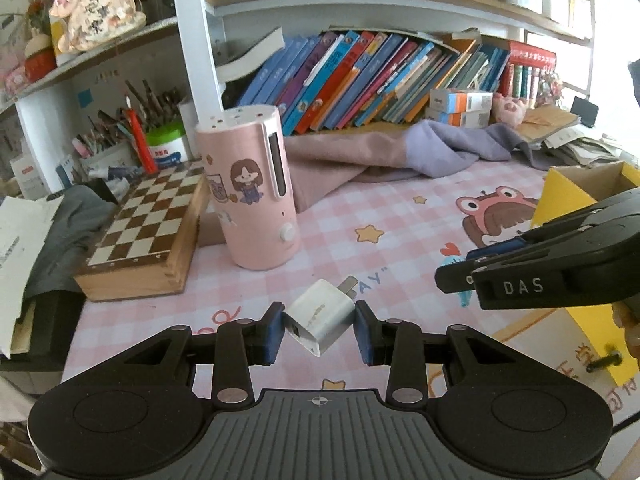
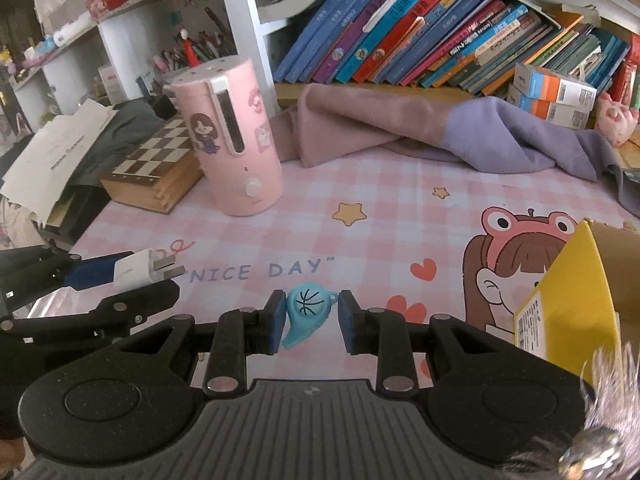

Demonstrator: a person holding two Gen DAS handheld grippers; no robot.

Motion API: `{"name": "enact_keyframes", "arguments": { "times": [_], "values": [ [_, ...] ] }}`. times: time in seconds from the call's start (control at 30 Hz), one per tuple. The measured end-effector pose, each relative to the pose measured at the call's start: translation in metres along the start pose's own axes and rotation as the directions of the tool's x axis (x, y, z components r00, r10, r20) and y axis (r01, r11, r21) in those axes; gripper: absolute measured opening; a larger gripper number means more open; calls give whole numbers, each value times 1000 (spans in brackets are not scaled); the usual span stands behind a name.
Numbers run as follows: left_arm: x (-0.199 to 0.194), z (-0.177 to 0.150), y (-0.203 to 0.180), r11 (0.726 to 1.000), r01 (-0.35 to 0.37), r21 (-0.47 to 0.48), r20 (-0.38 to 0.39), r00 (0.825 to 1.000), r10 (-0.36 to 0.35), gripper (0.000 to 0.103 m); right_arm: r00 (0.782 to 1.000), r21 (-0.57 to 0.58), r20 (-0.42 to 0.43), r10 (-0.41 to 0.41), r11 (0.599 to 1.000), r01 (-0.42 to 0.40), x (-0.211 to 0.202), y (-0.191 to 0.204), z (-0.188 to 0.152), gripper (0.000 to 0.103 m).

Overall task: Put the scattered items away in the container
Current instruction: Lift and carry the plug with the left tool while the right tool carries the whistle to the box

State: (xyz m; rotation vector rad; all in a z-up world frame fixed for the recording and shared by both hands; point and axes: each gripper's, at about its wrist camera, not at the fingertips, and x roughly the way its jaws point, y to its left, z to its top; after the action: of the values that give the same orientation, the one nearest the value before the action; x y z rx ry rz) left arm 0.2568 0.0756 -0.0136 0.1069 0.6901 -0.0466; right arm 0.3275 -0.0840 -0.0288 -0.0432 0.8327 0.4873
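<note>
My left gripper (image 1: 319,330) is shut on a white plug adapter (image 1: 320,316), held corner to corner above the pink checked mat, prongs pointing away. It also shows at the left of the right wrist view (image 2: 138,272). My right gripper (image 2: 312,316) is shut on a small blue whistle (image 2: 306,308) with a basketball print, both pads touching it. The right gripper shows from the side in the left wrist view (image 1: 460,276). The yellow cardboard box (image 2: 568,300) stands open at the right; it also shows in the left wrist view (image 1: 568,200).
A pink humidifier (image 1: 250,192) stands left of centre beside a wooden chess box (image 1: 148,232). A pink and purple cloth (image 2: 420,132) lies at the back under a shelf of leaning books (image 2: 420,28). Papers and dark cloth lie at the far left.
</note>
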Motion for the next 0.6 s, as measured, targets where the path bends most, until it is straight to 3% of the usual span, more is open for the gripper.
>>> {"name": "enact_keyframes", "arguments": {
  "times": [0.33, 0.6],
  "values": [
    [-39, -10, -7, 1000, 9, 22, 51, 999, -10, 36, 998, -20, 57, 18, 1000, -17, -37, 18, -5, 27],
    [-83, -26, -16, 998, 24, 51, 100, 995, -29, 36, 997, -26, 75, 24, 999, -22, -70, 31, -28, 26]
  ]
}}
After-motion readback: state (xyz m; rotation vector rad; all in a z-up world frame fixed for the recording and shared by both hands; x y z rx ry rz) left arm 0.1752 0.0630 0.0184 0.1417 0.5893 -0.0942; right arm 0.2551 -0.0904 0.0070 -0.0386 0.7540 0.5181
